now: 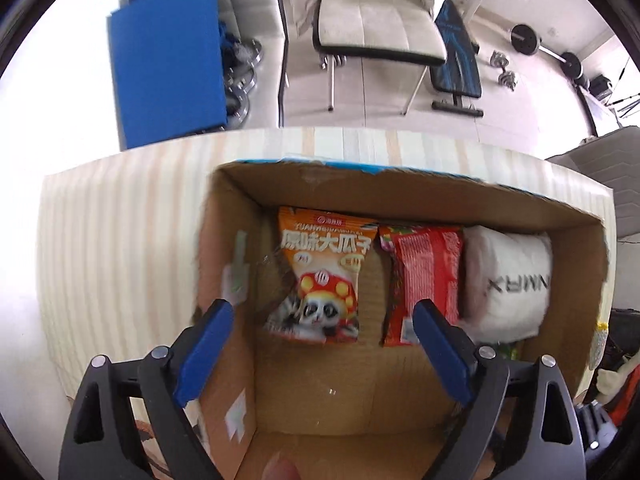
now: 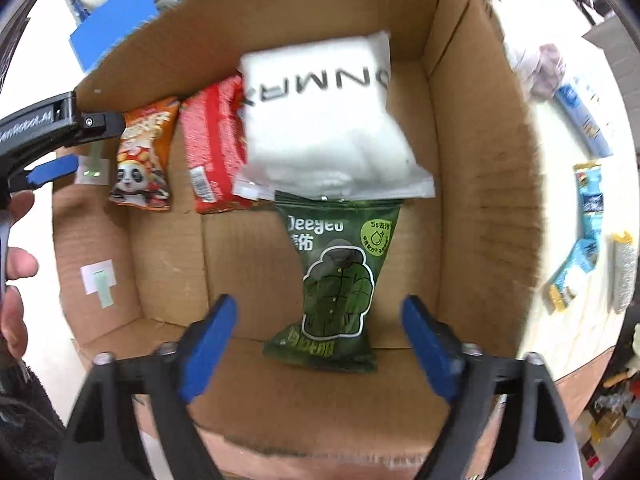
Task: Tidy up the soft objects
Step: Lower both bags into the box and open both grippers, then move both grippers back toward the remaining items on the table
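Observation:
A cardboard box (image 1: pixel 320 392) holds an orange snack bag (image 1: pixel 320 276), a red packet (image 1: pixel 424 276) and a white soft pack (image 1: pixel 508 280) in a row at its far side. My left gripper (image 1: pixel 324 320) is open and empty above the orange bag. In the right wrist view the same box (image 2: pixel 476 208) also holds a green pouch (image 2: pixel 336 284) in front of the white pack (image 2: pixel 324 120), beside the red packet (image 2: pixel 214 148) and orange bag (image 2: pixel 144 156). My right gripper (image 2: pixel 318 324) is open and empty around the green pouch's near end.
The box sits on a striped table (image 1: pixel 120 248). Blue and yellow packets (image 2: pixel 588 216) and a grey roll (image 2: pixel 624 272) lie on the table right of the box. A blue board (image 1: pixel 168 64), a white chair (image 1: pixel 380 28) and gym weights (image 1: pixel 528 40) stand beyond.

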The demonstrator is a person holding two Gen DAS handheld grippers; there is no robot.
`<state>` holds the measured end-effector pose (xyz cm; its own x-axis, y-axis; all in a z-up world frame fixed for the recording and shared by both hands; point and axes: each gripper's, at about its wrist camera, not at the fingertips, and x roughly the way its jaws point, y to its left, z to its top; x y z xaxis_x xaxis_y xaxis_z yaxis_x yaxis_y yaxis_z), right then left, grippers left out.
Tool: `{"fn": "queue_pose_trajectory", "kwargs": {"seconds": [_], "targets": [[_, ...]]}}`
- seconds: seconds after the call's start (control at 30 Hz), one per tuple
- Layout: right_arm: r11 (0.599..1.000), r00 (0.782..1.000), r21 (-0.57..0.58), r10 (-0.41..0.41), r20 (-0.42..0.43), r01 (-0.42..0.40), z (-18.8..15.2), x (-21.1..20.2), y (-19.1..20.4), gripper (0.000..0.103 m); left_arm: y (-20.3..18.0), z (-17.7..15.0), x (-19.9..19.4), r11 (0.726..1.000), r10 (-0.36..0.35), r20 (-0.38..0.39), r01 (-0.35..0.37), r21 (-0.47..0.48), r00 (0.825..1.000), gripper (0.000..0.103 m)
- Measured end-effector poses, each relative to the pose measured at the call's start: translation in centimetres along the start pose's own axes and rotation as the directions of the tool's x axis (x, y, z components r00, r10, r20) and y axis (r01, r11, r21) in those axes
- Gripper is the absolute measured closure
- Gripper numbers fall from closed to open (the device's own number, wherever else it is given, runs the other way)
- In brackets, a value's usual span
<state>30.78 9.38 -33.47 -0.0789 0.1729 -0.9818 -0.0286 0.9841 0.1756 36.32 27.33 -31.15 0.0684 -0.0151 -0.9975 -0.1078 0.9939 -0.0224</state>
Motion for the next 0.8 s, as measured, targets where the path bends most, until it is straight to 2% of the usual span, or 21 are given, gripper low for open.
{"fn": "queue_pose_trajectory", "kwargs": {"seconds": [0.07, 0.13, 0.23, 0.33, 0.4, 0.57, 0.7, 0.8], "targets": [[1.0, 0.999, -0.015, -0.013, 0.03, 0.013, -0.5, -1.3, 0.5, 0.006, 0.2, -1.5, -1.4, 1.0, -0.012, 0.041, 0.012, 0.0, 0.999, 0.001], [1.0, 0.998, -0.016, -0.018, 0.056, 0.019, -1.2, -2.3, 0.7, 0.0, 0.3, -3.5, -2.9, 1.0, -0.014, 0.078, 0.013, 0.002, 0.997, 0.001], [0.999, 0.994, -0.025, -0.038, 0.107, 0.041, -2.9, -4.2, 0.6, 0.0, 0.7, -6.7, -5.2, 1.0, -0.006, 0.137, 0.007, -0.004, 0.99, 0.001], [0.999, 0.989, -0.034, -0.034, 0.143, 0.04, -4.3, -4.9, -1.1, 0.0, 0.8, -9.3, -7.2, 1.0, 0.013, 0.186, -0.013, -0.005, 0.982, 0.001], [0.998, 0.985, -0.045, -0.031, 0.169, 0.039, -5.5, -5.7, -1.7, 0.0, 0.8, -10.6, -8.4, 1.0, 0.019, 0.211, -0.018, -0.006, 0.977, 0.001], [0.998, 0.97, -0.048, -0.017, 0.243, 0.029, -9.1, -10.6, -2.7, 0.0, 0.3, -14.9, -11.7, 0.999, 0.051, 0.27, -0.051, -0.004, 0.962, 0.001], [0.998, 0.961, -0.055, 0.016, 0.277, -0.001, -11.5, -12.7, -2.6, 0.0, 0.1, -17.2, -13.5, 0.999, 0.05, 0.297, -0.047, -0.015, 0.954, 0.001], [0.996, 0.949, -0.082, 0.01, 0.315, 0.017, -13.3, -14.1, -2.2, 0.0, 0.0, -18.5, -14.7, 0.998, 0.06, 0.315, -0.055, -0.024, 0.947, 0.001]]}}
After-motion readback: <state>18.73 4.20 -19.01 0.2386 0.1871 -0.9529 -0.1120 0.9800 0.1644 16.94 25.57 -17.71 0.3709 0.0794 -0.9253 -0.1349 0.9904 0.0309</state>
